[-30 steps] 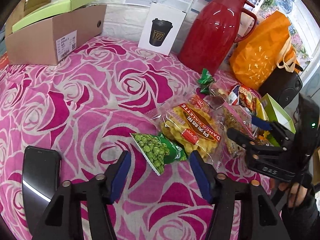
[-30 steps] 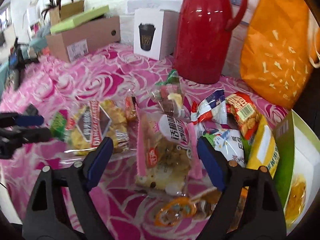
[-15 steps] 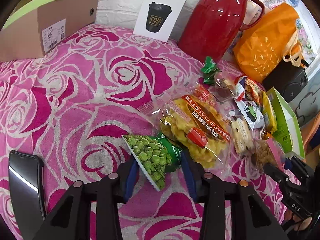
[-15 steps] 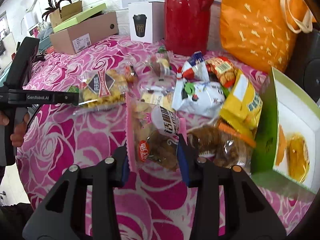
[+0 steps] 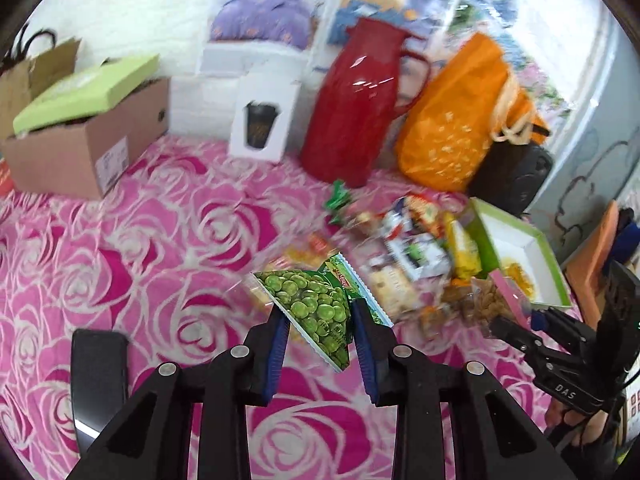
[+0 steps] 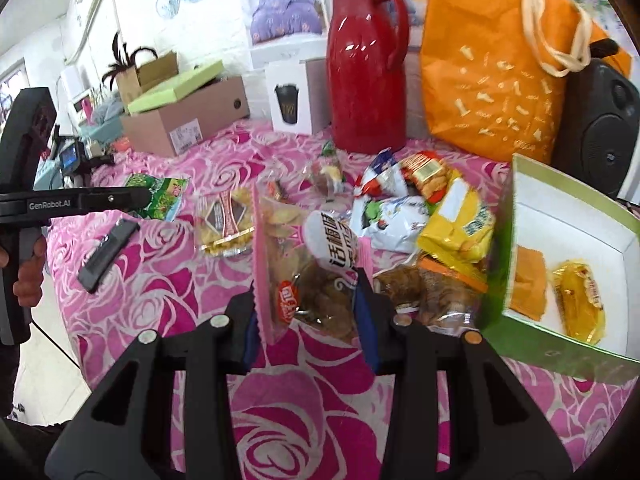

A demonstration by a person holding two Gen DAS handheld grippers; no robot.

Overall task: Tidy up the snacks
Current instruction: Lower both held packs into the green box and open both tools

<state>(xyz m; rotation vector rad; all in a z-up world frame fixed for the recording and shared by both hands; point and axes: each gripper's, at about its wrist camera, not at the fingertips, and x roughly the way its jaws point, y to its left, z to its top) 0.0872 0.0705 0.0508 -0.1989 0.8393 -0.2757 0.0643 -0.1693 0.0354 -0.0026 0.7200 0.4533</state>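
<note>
My left gripper is shut on a green pea snack bag, held up off the pink rose tablecloth; the same bag shows at the left of the right wrist view. My right gripper is shut on a pink-edged clear snack bag, lifted above the cloth. Several other snack packs lie in a heap beside an open green box, which holds a yellow wrapped item and an orange one. A clear bag of yellow biscuits lies left of the heap.
A red thermos, an orange tote bag, a black speaker and a white cup box line the back. A cardboard box with a green lid is at back left. A black phone lies near the left.
Both grippers have lifted their bags off the cloth. The left one rose with the pea bag, and the right one carries the pink-edged bag higher, with the green box now close on its right.
</note>
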